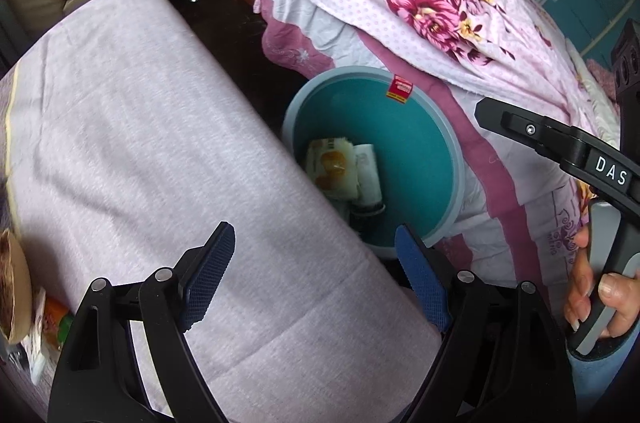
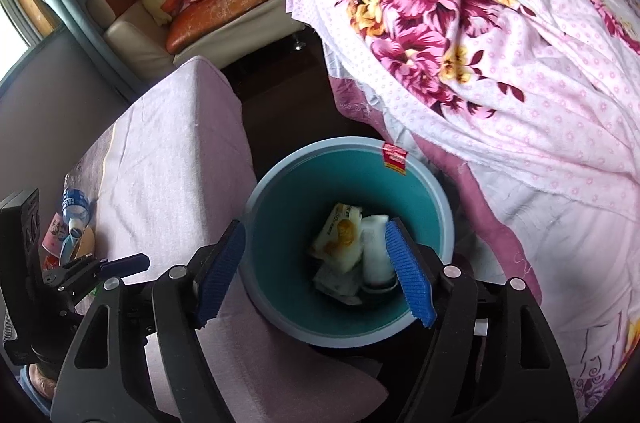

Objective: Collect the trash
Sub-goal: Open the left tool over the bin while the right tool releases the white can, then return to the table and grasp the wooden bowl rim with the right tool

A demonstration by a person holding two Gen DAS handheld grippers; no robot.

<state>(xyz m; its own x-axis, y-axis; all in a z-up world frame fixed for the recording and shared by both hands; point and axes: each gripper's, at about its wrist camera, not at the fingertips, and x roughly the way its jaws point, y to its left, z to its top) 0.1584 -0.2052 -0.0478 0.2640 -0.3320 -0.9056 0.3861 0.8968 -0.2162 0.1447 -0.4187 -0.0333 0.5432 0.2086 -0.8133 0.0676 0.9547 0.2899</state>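
The right gripper (image 2: 320, 271) tilts steeply down over the round teal plastic bin (image 2: 280, 207), jaws spread and empty; the left gripper (image 1: 316, 275), also spread and empty, angles down above the pale lilac cloth-covered table (image 1: 120, 127).

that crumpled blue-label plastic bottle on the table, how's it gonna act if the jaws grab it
The plastic bottle looks clear, thin-walled and already squashed, so it will probably give and buckle under the jaws rather than stay stiff. It seems empty, so likely light. It lies among cups, so a nudge may shift those neighbours too; its smooth film label could be a bit slippery.
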